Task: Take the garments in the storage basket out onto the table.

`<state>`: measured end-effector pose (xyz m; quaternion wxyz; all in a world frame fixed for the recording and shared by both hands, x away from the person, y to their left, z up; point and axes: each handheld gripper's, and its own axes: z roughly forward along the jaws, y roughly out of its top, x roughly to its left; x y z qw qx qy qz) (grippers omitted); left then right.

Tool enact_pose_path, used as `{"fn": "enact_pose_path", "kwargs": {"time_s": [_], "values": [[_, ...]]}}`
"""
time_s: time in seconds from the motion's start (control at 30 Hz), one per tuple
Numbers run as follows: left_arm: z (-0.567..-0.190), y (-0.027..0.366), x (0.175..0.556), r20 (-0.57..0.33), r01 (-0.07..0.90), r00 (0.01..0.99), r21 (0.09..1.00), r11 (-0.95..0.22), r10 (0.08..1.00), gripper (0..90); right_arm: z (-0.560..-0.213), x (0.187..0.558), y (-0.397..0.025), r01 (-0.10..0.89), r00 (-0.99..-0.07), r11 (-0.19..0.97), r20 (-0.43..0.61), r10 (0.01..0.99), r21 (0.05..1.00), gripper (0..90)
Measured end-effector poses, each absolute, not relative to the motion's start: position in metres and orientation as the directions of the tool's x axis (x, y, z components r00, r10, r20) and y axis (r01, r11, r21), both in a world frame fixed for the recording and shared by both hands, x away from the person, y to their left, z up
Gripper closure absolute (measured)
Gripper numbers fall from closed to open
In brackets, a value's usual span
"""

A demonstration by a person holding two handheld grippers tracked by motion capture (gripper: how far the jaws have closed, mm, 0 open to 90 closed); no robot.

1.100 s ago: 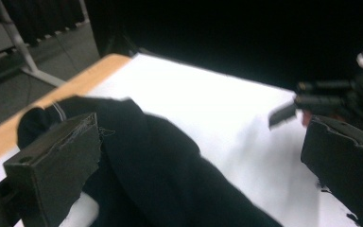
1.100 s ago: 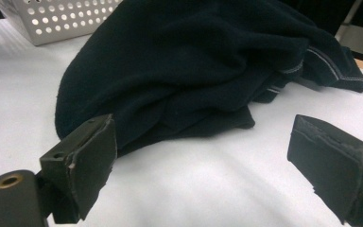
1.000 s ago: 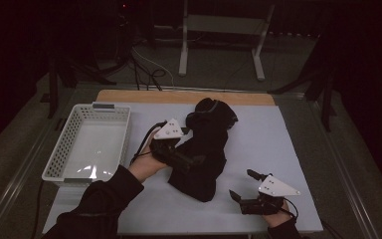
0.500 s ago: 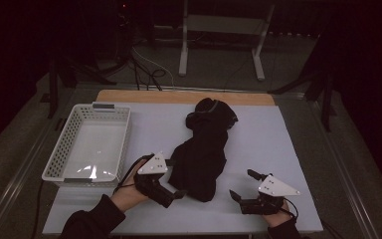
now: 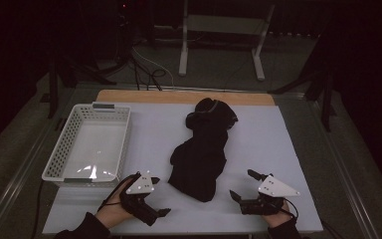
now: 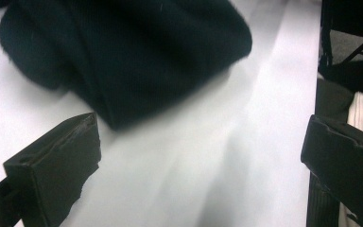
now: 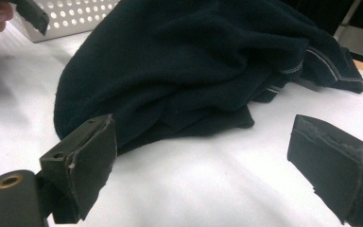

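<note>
Both claws sit released and empty near the table's front edge, the left gripper [image 5: 151, 206] and right gripper [image 5: 243, 191] flanking the near end of the crumpled black garment [image 5: 201, 149], probably lining up for a two-handed grab. The left one has pulled back from up on the cloth toward the person, beside the empty white basket [image 5: 59, 164]; the right hasn't budged.

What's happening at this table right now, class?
A person holds a two-jaw gripper in each hand over a white table top. The left gripper and right gripper both sit open near the front edge, either side of a crumpled black fleece garment, touching nothing. A white perforated plastic basket stands empty at the left.
</note>
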<state>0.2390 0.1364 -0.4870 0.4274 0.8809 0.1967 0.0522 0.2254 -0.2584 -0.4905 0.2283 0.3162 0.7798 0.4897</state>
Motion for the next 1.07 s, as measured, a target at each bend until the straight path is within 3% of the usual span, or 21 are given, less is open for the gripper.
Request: {"fn": "enact_pose_path", "kwargs": {"time_s": [0.37,1.07], "values": [[-0.5,0.162,0.225,-0.051,0.296,0.926,0.713,-0.635,0.375,0.0,-0.492,0.226,-0.258,0.272,-0.695,0.325,-0.049,0.717,0.906,9.2],[-0.499,0.198,0.209,-0.064,0.304,0.924,0.723,-0.62,0.378,0.0,-0.494,0.227,-0.259,0.277,-0.698,0.335,-0.051,0.714,0.901,9.2]]}}
